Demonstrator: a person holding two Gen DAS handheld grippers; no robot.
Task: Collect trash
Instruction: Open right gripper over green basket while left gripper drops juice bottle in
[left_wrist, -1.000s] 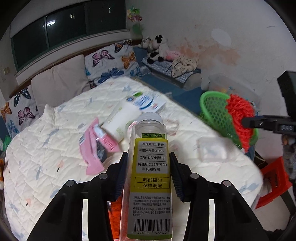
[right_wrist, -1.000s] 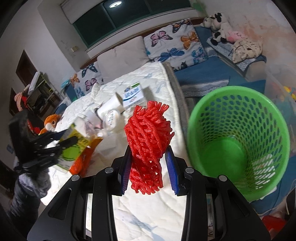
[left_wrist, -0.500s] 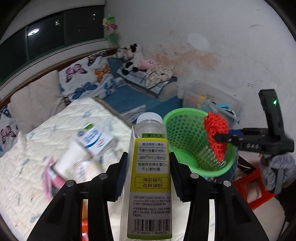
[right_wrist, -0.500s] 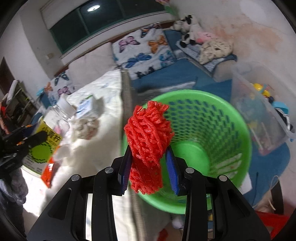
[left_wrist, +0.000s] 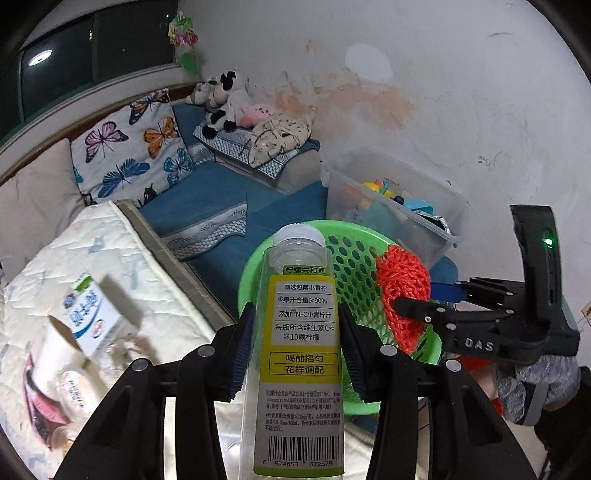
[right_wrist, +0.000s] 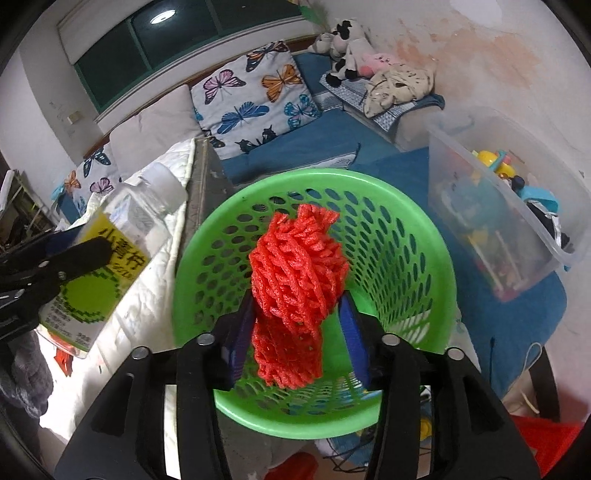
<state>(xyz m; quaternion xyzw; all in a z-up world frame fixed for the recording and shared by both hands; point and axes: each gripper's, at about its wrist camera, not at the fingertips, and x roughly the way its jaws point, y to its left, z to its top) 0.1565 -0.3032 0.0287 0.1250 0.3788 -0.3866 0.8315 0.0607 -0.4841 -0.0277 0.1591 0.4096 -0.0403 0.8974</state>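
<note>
My left gripper (left_wrist: 295, 310) is shut on a clear plastic bottle (left_wrist: 301, 332) with a yellow label, held upright just in front of the green basket's (left_wrist: 251, 273) near rim. My right gripper (right_wrist: 297, 306) hangs over the green basket (right_wrist: 443, 258) and its jaws are opening. The red foam net (right_wrist: 295, 258) still sits between them, with a gap showing by the right pad. In the left wrist view the red net (left_wrist: 400, 280) and my right gripper (left_wrist: 424, 295) are over the basket's right side. The right wrist view shows the bottle (right_wrist: 110, 258) at the left.
The white mattress (left_wrist: 110, 251) on the left carries a white and blue carton (left_wrist: 88, 314) and other wrappers. A clear storage box (right_wrist: 498, 192) of toys stands right of the basket on blue bedding. Butterfly pillows and plush toys line the back. Something red (right_wrist: 546, 443) sits low right.
Both grippers have swung from over the mattress to the green basket. The right jaws have widened around the red net, which keeps its place between them. The bottle stays gripped.
</note>
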